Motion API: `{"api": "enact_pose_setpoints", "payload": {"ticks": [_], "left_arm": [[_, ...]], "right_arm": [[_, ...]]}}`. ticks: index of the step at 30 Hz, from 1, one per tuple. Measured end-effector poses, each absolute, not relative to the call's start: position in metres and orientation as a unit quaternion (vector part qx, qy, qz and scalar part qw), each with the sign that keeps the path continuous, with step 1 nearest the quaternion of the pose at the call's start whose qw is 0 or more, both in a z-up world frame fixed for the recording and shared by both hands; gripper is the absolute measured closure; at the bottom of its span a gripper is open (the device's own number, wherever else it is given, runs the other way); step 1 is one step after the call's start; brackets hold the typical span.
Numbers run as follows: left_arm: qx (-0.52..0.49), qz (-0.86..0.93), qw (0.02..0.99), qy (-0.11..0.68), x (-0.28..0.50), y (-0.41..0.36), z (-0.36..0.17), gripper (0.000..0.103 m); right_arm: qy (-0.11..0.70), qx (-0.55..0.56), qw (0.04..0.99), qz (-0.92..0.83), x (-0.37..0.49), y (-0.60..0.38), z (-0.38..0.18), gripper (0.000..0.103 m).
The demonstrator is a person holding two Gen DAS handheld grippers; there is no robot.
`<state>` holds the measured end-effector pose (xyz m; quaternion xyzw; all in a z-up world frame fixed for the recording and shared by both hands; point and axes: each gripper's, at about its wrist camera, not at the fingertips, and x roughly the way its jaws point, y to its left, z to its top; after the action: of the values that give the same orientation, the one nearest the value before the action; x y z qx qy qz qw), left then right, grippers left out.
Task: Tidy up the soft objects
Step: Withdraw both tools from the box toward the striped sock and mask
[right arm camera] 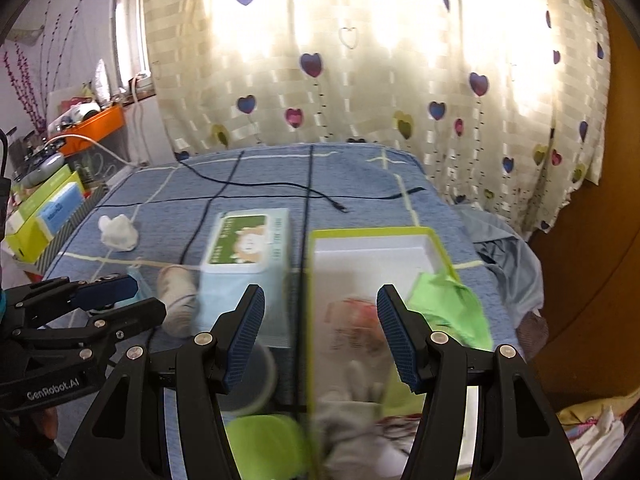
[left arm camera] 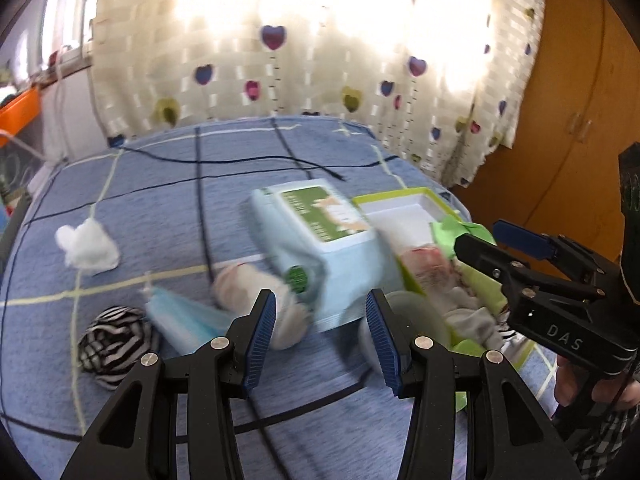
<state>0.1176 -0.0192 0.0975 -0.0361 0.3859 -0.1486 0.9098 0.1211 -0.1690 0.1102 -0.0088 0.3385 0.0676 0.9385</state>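
On the blue bedspread [left arm camera: 160,208] lie a white cotton tuft [left arm camera: 88,246], a black-and-white striped cloth [left arm camera: 114,340], a blue face mask [left arm camera: 184,318], a rolled pale sock [left arm camera: 260,296] and a tissue pack [left arm camera: 316,236]. A yellow-green box [right arm camera: 372,240] holds a green cloth [right arm camera: 452,304], a pinkish item [right arm camera: 356,320] and a grey glove [right arm camera: 352,412]. My left gripper [left arm camera: 322,336] is open and empty above the sock and tissue pack. My right gripper [right arm camera: 320,336] is open and empty over the box; it also shows in the left wrist view [left arm camera: 488,236].
A black cable [left arm camera: 240,160] runs across the bed. A heart-patterned curtain [right arm camera: 360,60] hangs behind. A wooden wardrobe [left arm camera: 572,100] stands at the right. An orange shelf and boxes [right arm camera: 52,196] sit at the left. A pale green round lid [right arm camera: 260,440] lies near the box.
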Motion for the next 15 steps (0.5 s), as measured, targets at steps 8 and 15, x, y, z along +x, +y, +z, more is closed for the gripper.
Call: {"api": "enact_pose_setpoints", "payload": {"ticks": [8, 15], "left_arm": [[-0.056, -0.103, 0.917, 0.38, 0.106, 0.031, 0.098, 0.057], [-0.078, -0.073, 0.919, 0.381, 0.099, 0.076, 0.092, 0.057]], "right_arm": [[0.333, -0.021, 0.936, 0.111, 0.12, -0.127, 0.11, 0.043], [0.338, -0.04, 0.927, 0.159, 0.121, -0.089, 0.103, 0.043]]}}
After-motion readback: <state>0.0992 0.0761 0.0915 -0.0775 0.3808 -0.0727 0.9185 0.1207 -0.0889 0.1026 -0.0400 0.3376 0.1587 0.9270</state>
